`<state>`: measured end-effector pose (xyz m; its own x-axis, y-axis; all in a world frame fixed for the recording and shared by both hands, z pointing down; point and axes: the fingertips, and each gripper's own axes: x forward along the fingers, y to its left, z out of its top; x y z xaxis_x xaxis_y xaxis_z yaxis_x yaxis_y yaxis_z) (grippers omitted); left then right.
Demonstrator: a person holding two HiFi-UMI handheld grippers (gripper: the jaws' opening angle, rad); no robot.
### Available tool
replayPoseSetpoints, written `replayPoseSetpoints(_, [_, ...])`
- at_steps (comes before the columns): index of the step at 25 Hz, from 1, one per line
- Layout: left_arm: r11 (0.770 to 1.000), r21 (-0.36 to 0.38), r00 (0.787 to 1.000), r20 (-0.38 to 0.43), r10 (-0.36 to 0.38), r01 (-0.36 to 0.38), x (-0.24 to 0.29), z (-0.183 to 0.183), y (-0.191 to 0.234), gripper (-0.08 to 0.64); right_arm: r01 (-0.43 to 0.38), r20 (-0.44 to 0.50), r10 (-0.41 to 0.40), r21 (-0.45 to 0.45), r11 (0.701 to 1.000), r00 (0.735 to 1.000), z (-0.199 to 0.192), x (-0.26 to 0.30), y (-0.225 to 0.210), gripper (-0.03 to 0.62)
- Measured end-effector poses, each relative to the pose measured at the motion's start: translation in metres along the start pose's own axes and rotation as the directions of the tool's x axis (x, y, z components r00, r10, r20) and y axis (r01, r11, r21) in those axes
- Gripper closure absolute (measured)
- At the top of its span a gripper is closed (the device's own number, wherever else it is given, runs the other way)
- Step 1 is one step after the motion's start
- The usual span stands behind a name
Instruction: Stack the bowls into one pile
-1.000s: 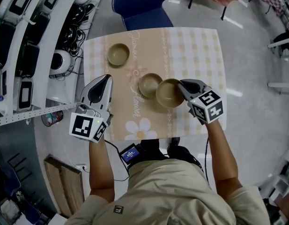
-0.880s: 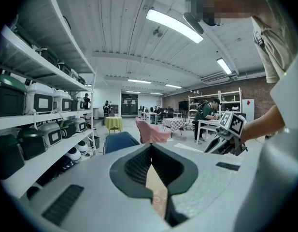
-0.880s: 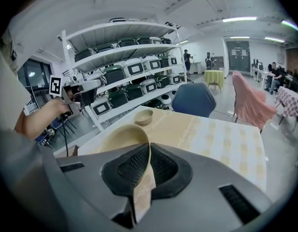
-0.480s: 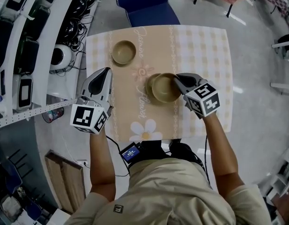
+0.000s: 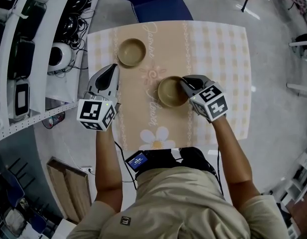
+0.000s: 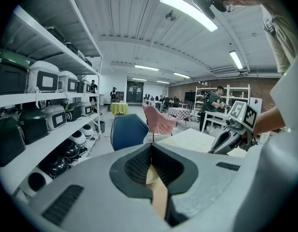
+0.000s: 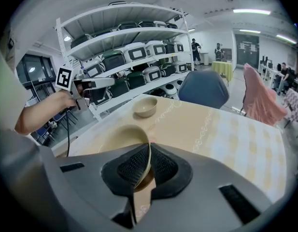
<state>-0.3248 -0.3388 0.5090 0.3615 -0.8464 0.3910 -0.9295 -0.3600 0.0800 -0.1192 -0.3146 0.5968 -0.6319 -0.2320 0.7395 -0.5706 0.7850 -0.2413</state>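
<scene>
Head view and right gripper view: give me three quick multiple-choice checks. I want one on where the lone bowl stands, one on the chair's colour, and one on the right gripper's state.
1. Where on the table does the lone bowl stand?
A. far left part
B. near right corner
C. dead centre

2. What colour is the chair beyond the table's far edge?
A. red
B. blue
C. white

3. What state is the right gripper in?
A. open and empty
B. shut on nothing
C. shut on a bowl's rim

Answers:
1 A: the head view shows it near the far left corner, apart from everything else.
2 B: its seat shows blue in both views.
3 C: the right gripper view shows the pads pinching the wall of the centre bowl.
</scene>
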Motion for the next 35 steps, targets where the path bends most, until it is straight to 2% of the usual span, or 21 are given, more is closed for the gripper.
replayPoseSetpoints(10, [0.999, -0.039, 0.997, -0.073, 0.002, -0.005, 0.035, -0.045, 0.025, 0.551, 0.025, -0.076, -0.029, -0.047, 0.999, 0.997, -0.014, 0.025, -0.001, 0.577])
replayPoseSetpoints(19, [0.997, -0.060, 0.990, -0.134, 0.031, -0.039, 0.060, -0.076, 0.043, 0.539, 0.083, -0.119, -0.105, -0.177, 0.981, 0.987, -0.021, 0.035, -0.004, 0.571])
replayPoseSetpoints(25, [0.992, -0.100, 0.985, -0.162, 0.065, -0.082, 0.072, -0.093, 0.055, 0.492, 0.116, -0.114, -0.147, -0.247, 0.962, 0.983, -0.019, 0.038, -0.005, 0.549])
replayPoseSetpoints(29, [0.987, -0.130, 0.982, -0.177, 0.068, -0.092, 0.079, -0.102, 0.059, 0.468, 0.110, -0.108, -0.141, -0.253, 0.961, 0.984, -0.019, 0.038, -0.002, 0.485])
replayPoseSetpoints(35, [0.979, -0.179, 0.984, -0.164, 0.069, -0.098, 0.087, -0.104, 0.062, 0.465, 0.124, -0.057, -0.143, -0.256, 0.959, 0.988, -0.015, 0.033, 0.002, 0.471])
